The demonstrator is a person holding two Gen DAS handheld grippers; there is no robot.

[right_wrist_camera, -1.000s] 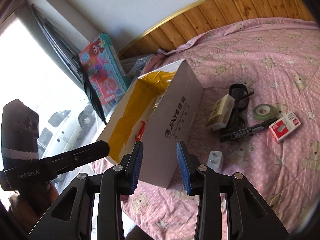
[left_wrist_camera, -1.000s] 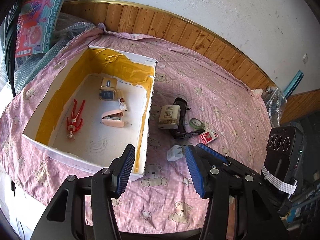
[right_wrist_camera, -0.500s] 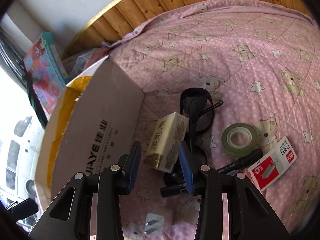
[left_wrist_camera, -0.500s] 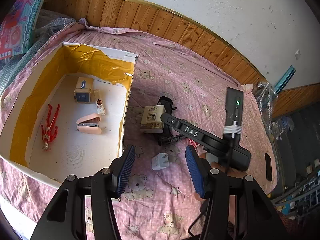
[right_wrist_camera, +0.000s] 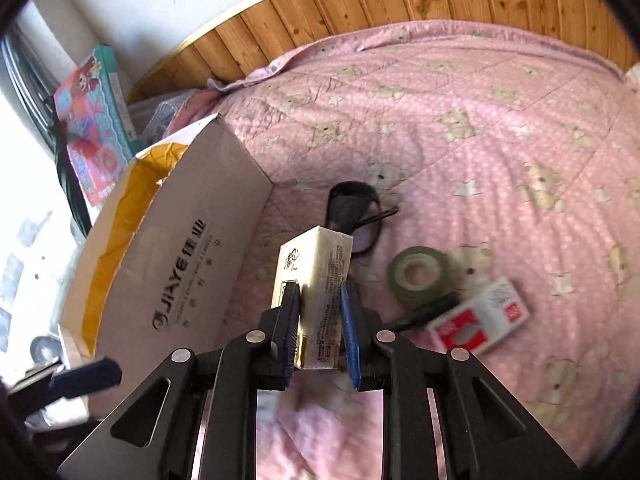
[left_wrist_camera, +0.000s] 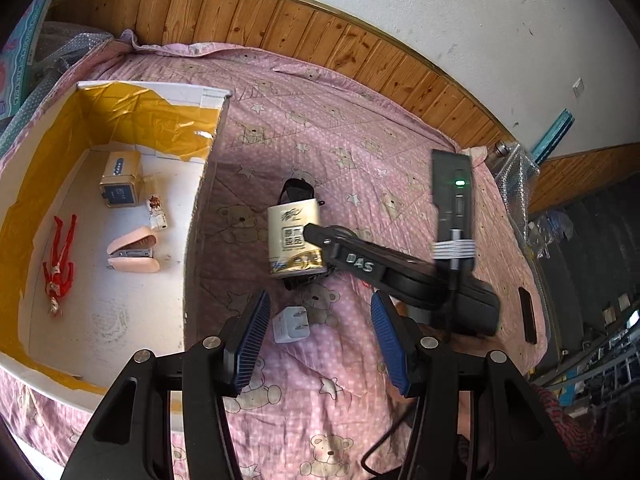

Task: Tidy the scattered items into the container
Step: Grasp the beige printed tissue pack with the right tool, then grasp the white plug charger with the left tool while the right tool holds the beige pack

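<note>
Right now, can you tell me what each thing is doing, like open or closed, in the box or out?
Right gripper: shut on the tissue pack.
Left gripper: open, empty.
Cardboard box: open-topped.
Pink stapler: closed, inside the box.
Red figure: lying inside the box.
White plug: out on the quilt.
Green tape roll: lying flat, out.

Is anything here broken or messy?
Yes. The yellow lining inside the box is torn and crinkled along the far wall, with bare white card showing. Loose things like the white plug lie scattered on the blanket.
</note>
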